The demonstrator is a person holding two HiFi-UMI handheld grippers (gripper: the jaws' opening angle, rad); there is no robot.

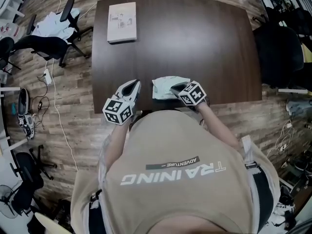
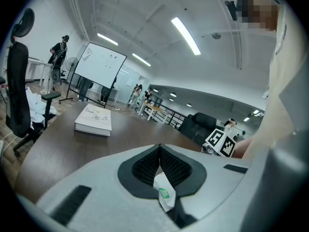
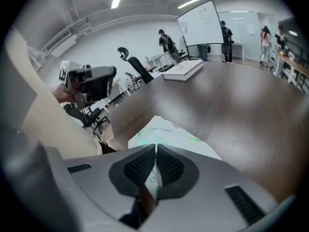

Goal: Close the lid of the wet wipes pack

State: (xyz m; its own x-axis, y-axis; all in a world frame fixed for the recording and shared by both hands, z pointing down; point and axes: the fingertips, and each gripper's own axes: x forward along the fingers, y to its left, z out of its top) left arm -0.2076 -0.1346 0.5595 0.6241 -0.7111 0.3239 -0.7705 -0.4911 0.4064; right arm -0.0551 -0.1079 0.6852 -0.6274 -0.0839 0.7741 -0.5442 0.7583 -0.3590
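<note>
Dark-brown table seen from above, with the person's torso at its 6 o'clock edge. The wet wipes pack, white with green print, lies flat on the tabletop at 6 o'clock, just inside the near edge. The right gripper lies over the pack's 3 o'clock end. In the right gripper view its jaws are pressed together at the tips, and the pack spreads out just beyond and beneath them. White and green show through the slit behind the tips; whether any film is nipped there cannot be told.

The left gripper sits at the pack's 9 o'clock side, near it but not touching, by the table's near edge. In the left gripper view its jaws are closed on a small white tab bearing a green mark. A white book lies flat at the table's 11 o'clock corner, well apart from the pack.
</note>
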